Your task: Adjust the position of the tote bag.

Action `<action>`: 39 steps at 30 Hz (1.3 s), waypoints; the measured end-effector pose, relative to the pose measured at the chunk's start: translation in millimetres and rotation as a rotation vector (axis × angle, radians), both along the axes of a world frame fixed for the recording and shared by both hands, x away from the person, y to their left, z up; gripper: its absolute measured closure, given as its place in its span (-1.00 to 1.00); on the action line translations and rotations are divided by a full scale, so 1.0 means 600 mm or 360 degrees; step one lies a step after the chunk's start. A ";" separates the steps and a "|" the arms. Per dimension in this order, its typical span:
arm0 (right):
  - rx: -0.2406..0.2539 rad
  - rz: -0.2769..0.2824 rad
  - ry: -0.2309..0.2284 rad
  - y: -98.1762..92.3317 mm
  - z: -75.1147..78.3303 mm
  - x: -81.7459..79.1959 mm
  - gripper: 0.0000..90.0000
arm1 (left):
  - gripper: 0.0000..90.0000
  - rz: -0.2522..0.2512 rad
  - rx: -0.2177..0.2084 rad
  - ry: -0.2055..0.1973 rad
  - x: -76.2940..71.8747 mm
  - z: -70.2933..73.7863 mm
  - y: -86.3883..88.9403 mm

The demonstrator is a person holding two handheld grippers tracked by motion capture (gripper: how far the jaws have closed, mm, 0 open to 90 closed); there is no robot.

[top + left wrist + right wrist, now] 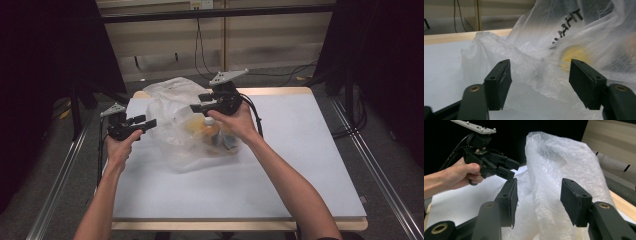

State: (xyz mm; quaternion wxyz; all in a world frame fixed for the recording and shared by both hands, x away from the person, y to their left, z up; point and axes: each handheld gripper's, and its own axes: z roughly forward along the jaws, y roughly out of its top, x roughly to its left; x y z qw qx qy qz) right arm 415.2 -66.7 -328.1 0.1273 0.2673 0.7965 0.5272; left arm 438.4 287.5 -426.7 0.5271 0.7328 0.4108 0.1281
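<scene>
A clear plastic bag (182,140) lies crumpled on the white table top (300,150), with an orange-yellow bottle (210,131) and other goods inside it. My left gripper (150,121) hovers at the bag's left side, open and pointing right at it. In the left gripper view the bag (574,30) with black print lies just beyond the spread jaws of my left gripper (540,72). My right gripper (196,106) is over the bag's top, pointing left. In the right gripper view a fold of the bag (559,157) rises between the open jaws of my right gripper (539,195), untouched by the pads. The left gripper (510,168) shows beyond.
The table's wooden edge (280,91) runs along the back, with cables (200,45) hanging down the wall behind. Dark curtains (380,50) stand at both sides. Metal floor rails (380,175) flank the table. The white top to the right of the bag is bare.
</scene>
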 end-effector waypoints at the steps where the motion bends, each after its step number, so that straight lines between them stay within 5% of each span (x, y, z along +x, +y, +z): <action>1: -0.0012 0.0007 0.0003 0.002 -0.003 0.001 0.07 | -0.33 -0.0004 -0.0005 0.0004 0.002 -0.002 0.000; 8: -0.0064 -0.0032 0.0019 0.008 -0.015 0.009 0.60 | -0.53 0.0037 -0.0008 0.0049 0.017 -0.018 -0.003; 9: -0.0076 -0.0034 0.0018 0.007 -0.018 0.013 0.82 | -0.54 0.0031 -0.0003 0.0045 0.019 -0.020 -0.002; 13: -0.0057 -0.0038 0.0030 0.003 -0.019 0.015 1.00 | -0.55 0.0023 -0.0024 0.0066 0.024 -0.025 -0.007; 18: -0.0038 -0.0034 0.0034 -0.003 -0.018 0.014 1.00 | -0.57 -0.0027 -0.0019 0.0086 0.033 -0.022 -0.026; 22: -0.0018 -0.0029 0.0032 -0.005 -0.016 0.012 1.00 | -0.20 -0.0057 0.0012 0.0096 0.035 -0.028 -0.037; 25: -0.0017 -0.0030 0.0027 -0.007 -0.014 0.010 1.00 | 0.25 -0.0069 0.0021 0.0135 0.038 -0.035 -0.036; 26: -0.0010 -0.0030 0.0025 -0.008 -0.013 0.010 1.00 | 0.58 -0.0073 0.0015 0.0135 0.037 -0.036 -0.037; 30: -0.0004 -0.0034 0.0023 -0.011 -0.012 0.010 1.00 | 1.00 -0.0097 0.0003 0.0136 0.035 -0.032 -0.039; 39: 0.0029 -0.0055 0.0015 -0.019 -0.009 0.011 1.00 | 1.00 -0.0110 -0.0037 0.0051 0.018 -0.001 -0.025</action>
